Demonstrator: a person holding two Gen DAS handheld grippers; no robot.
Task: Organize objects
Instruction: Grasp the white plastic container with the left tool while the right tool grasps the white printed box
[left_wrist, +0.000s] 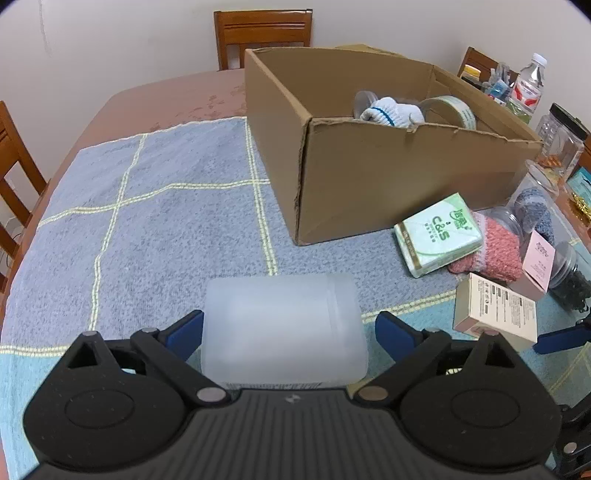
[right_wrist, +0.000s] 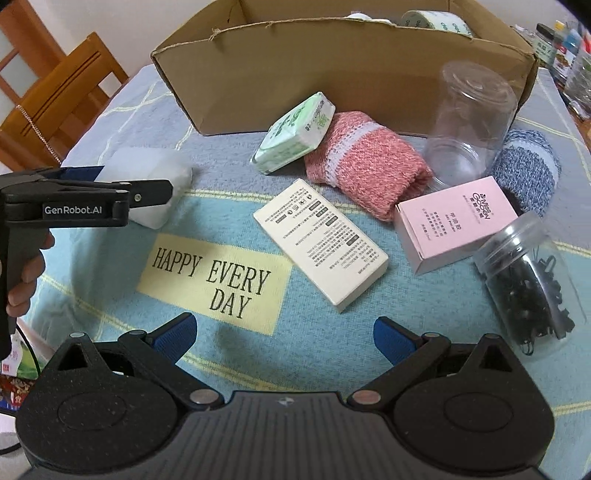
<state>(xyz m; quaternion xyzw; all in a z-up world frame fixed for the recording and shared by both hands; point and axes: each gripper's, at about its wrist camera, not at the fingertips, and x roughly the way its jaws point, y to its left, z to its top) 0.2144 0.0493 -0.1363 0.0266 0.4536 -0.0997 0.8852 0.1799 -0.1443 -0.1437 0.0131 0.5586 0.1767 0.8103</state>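
Between the spread blue pads of the left gripper (left_wrist: 289, 332) lies a frosted, translucent plastic box (left_wrist: 284, 328), rounded at its corners; its left side sits at the left pad, a gap shows at the right pad, and it rests on the nubby blue checked towel (left_wrist: 166, 221) left of the corrugated cardboard box (left_wrist: 369, 177). Right gripper (right_wrist: 284, 332) hangs with jaws wide and nothing in them above the towel's "HAPPY EVERY DAY" patch, near a matte cream carton (right_wrist: 321, 243), a pink carton (right_wrist: 454, 221), a fuzzy pink knitted sock (right_wrist: 365, 166), a clear jar (right_wrist: 469, 122) and a glossy tissue pack (right_wrist: 295, 133).
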